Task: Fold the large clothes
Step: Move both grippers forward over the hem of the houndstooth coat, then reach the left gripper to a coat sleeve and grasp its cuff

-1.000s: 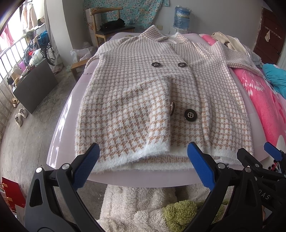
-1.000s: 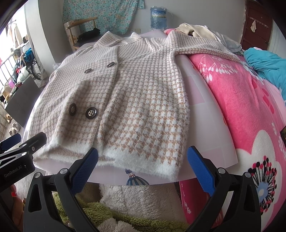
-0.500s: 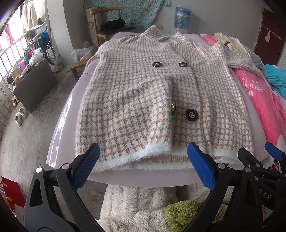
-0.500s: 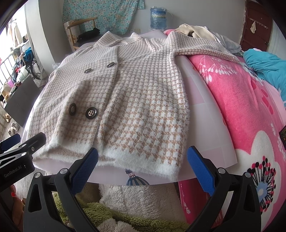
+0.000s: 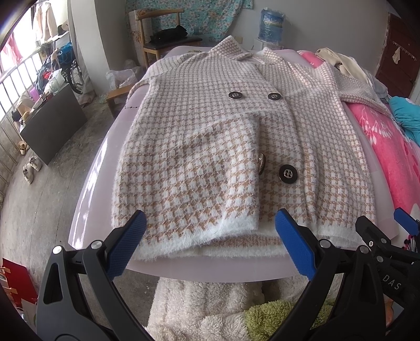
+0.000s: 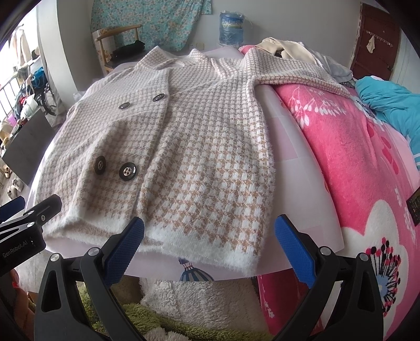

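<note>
A beige and white houndstooth coat (image 5: 236, 136) with dark buttons lies flat on a pale board (image 5: 94, 199). Its left sleeve is folded over the front, its right sleeve (image 6: 296, 73) stretches out over a pink blanket. It also shows in the right wrist view (image 6: 210, 147). My left gripper (image 5: 210, 245) is open and empty just before the hem, at the coat's left half. My right gripper (image 6: 210, 245) is open and empty just before the hem, at the coat's right half. The right gripper also shows at the edge of the left wrist view (image 5: 380, 236).
A pink flowered blanket (image 6: 354, 162) covers the bed to the right, with a teal cloth (image 6: 388, 99) and pale clothes (image 6: 294, 49) at the back. Fluffy white and green fabric (image 5: 223, 309) lies below the board's front edge. A wooden chair (image 5: 162, 34) and water bottle (image 5: 270, 23) stand behind.
Both grippers have crept slightly closer to the coat's hem. Both stay open and the coat has not moved.
</note>
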Motion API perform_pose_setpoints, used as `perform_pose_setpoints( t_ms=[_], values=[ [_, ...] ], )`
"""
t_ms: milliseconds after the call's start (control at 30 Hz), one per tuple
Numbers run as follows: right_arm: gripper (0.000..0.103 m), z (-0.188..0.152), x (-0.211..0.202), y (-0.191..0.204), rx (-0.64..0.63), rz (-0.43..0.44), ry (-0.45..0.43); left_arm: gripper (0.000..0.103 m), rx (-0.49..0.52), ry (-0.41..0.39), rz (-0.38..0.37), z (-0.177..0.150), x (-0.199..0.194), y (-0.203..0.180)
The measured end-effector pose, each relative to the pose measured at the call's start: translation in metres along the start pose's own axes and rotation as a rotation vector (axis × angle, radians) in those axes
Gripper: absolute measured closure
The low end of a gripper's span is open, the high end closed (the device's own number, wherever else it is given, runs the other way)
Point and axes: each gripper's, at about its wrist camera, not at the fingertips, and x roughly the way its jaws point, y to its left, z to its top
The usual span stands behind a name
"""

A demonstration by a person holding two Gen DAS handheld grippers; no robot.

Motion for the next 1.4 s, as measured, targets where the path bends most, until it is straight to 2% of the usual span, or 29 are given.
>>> perform_pose_setpoints(
  t_ms=[333, 600, 900, 1033, 1167, 1300, 1400],
  values=[
    [0.006, 0.013, 0.016, 0.004, -0.037, -0.032, 0.011, 0.008, 0.003, 0.014, 0.000, 0.010, 0.018, 0.000],
    [0.006, 0.037, 0.035, 0.009, -0.064, -0.044, 0.003, 0.008, 0.000, 0.006, -0.007, 0.029, 0.038, 0.005],
    [0.006, 0.085, 0.048, 0.034, -0.148, -0.020, -0.083, 0.008, -0.028, -0.054, -0.065, 0.066, 0.050, 0.019],
    [0.006, 0.111, 0.053, 0.044, -0.178, 0.011, -0.147, 0.008, -0.018, -0.101, -0.049, 0.086, 0.056, 0.024],
    [0.006, 0.138, 0.062, 0.056, -0.204, 0.061, -0.177, 0.008, -0.048, -0.111, -0.072, 0.105, 0.069, 0.036],
    [0.006, 0.160, 0.077, 0.069, -0.230, 0.127, -0.181, 0.008, -0.090, -0.142, -0.183, 0.117, 0.080, 0.053],
    [0.006, 0.176, 0.092, 0.080, -0.242, 0.197, -0.155, 0.008, -0.112, -0.129, -0.216, 0.129, 0.090, 0.063]
  ],
)
